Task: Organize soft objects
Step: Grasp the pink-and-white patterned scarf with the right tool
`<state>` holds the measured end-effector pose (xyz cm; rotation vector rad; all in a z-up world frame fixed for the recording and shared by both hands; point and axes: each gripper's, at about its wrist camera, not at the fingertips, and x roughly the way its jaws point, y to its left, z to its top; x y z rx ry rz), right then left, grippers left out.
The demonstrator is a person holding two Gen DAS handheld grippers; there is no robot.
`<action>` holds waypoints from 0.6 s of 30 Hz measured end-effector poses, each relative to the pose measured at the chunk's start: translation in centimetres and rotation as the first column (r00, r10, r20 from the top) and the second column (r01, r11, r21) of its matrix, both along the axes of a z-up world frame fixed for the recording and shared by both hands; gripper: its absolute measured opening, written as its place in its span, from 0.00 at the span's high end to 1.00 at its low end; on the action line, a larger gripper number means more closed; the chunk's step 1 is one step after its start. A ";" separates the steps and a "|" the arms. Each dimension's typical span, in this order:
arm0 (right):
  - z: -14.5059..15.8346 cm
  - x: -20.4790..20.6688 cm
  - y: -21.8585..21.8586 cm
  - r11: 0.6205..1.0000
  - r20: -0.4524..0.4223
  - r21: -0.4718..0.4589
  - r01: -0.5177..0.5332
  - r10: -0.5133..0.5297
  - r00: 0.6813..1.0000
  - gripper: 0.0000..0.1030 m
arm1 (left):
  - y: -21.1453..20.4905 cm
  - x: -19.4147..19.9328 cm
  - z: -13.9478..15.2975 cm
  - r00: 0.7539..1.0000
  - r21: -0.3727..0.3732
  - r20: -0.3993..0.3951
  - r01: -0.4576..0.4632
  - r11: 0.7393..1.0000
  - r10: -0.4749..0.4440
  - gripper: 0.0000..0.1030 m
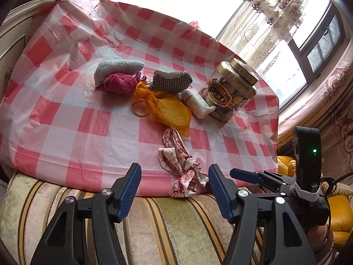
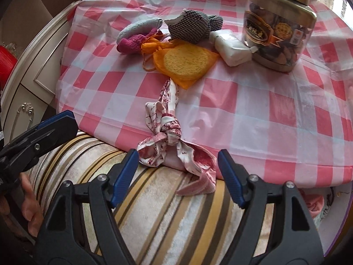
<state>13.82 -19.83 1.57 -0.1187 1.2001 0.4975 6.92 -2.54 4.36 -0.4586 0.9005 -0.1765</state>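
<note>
The checked cloth [image 1: 66, 114] is covering the tabletop, and the jar [image 1: 231, 90], grey sock [image 1: 114, 68], checked pouch [image 1: 169, 81] and yellow sponge [image 1: 172, 110] are sitting near its middle. The knotted scarf [image 2: 169, 137] is lying at the near edge, hanging onto the striped cushion [image 2: 167, 216]. The right claw [image 2: 178, 170] and left claw [image 1: 174, 185] are both standing apart, holding nothing, so I think the picking up is only starting, and next the right claw needs to go down around the knot and squeeze.

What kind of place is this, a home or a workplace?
Most likely a room in a home. A lace curtain hangs at the window, a striped cushion lies by the pink checked tablecloth, and a cream cabinet with ornate handles stands beside it.
</note>
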 end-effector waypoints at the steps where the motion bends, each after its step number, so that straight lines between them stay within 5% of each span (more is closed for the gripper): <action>1: -0.3 0.3 0.4 1.000 0.000 -0.004 -0.003 0.003 1.000 0.26 | 0.3 0.1 0.0 1.000 0.000 -0.001 -0.006 1.000 0.006 0.38; 13: -2.7 2.7 3.6 0.997 -0.026 -0.067 -0.032 0.031 0.999 0.30 | 2.0 2.9 -1.5 0.999 0.013 -0.033 -0.028 1.000 0.029 0.38; 18: -3.8 3.2 4.5 0.995 -0.051 -0.075 -0.063 0.059 0.997 0.45 | 2.3 5.1 -2.9 0.997 0.010 -0.072 -0.021 1.000 0.021 0.38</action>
